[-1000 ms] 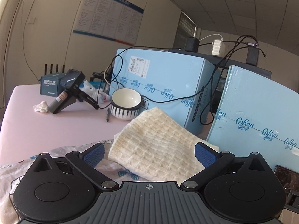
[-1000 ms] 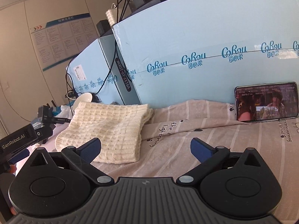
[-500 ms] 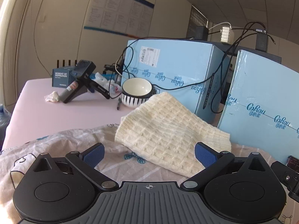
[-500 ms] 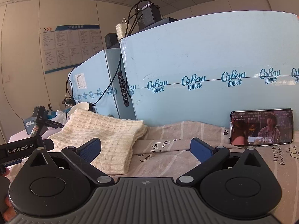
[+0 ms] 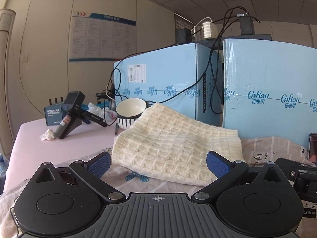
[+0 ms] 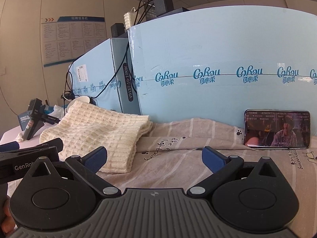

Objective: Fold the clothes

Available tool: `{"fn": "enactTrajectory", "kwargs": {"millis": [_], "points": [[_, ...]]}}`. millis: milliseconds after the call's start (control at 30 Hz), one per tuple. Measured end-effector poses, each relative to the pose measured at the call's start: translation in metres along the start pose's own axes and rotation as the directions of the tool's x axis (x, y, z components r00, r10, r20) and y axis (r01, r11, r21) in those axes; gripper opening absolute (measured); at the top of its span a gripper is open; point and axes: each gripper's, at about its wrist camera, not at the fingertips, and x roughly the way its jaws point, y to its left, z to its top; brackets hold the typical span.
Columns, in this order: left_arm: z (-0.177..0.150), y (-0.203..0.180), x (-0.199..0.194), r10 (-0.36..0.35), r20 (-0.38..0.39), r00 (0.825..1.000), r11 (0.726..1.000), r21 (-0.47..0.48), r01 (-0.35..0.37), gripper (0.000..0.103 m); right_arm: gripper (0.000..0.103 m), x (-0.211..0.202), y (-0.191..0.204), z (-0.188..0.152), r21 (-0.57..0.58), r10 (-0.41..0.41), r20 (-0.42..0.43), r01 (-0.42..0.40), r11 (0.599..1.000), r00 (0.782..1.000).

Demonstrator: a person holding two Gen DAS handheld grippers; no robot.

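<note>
A cream knitted garment (image 5: 172, 140) lies folded on a printed striped sheet (image 5: 138, 180), its far edge leaning on a striped bowl. My left gripper (image 5: 158, 163) hangs open just short of the garment's near edge, nothing between its blue pads. From the right wrist view the same garment (image 6: 95, 134) lies to the left. My right gripper (image 6: 154, 158) is open over the sheet (image 6: 178, 158), its left pad next to the garment's near corner. The left gripper's body (image 6: 29, 156) shows at the left edge.
Two light blue cartons (image 5: 164, 85) (image 6: 227, 69) wall off the back, cables hanging over them. A phone (image 6: 277, 129) with a lit screen leans on the right carton. A bowl (image 5: 130, 112), a black handheld device (image 5: 71, 115), a crumpled tissue (image 5: 47, 134) and a small box (image 5: 53, 114) sit on the pink table (image 5: 59, 150).
Both grippers have drawn back from the folded garment and levelled out; it now lies farther ahead in each view. Both stay open and the garment has not moved.
</note>
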Motion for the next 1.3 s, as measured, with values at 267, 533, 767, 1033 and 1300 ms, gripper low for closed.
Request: {"fn": "enactTrajectory", "kwargs": {"millis": [267,533,767,1033,1300], "points": [[-0.0012,0.0022,-0.0027,-0.009,0.033,0.999,1.000,-0.022,0.010,0.103,0.103,-0.0001,0.0042,-0.0009,-0.024,0.010,-0.002,-0.010,1.000,1.000],[-0.0002,0.0058,-0.0003,-0.019,0.019,1.000,0.999,-0.045,0.020,0.103,0.103,-0.0007,0.0064,-0.0013,-0.037,0.026,-0.002,-0.026,0.999,1.000],[-0.0006,0.0071,0.0001,-0.034,0.011,0.999,0.998,-0.057,0.034,0.103,0.103,-0.0004,0.0073,-0.0016,-0.041,0.033,-0.009,-0.033,0.999,0.999],[-0.0012,0.0081,0.0008,-0.032,0.006,0.999,0.997,-0.066,0.033,0.103,0.103,0.0003,0.0071,-0.0018,-0.041,0.034,-0.012,-0.035,0.999,0.999],[-0.0010,0.0084,0.0005,-0.038,0.002,0.999,0.997,-0.069,0.038,0.103,0.103,0.0007,0.0063,-0.0020,-0.039,0.038,-0.019,-0.038,0.999,0.999]]}}
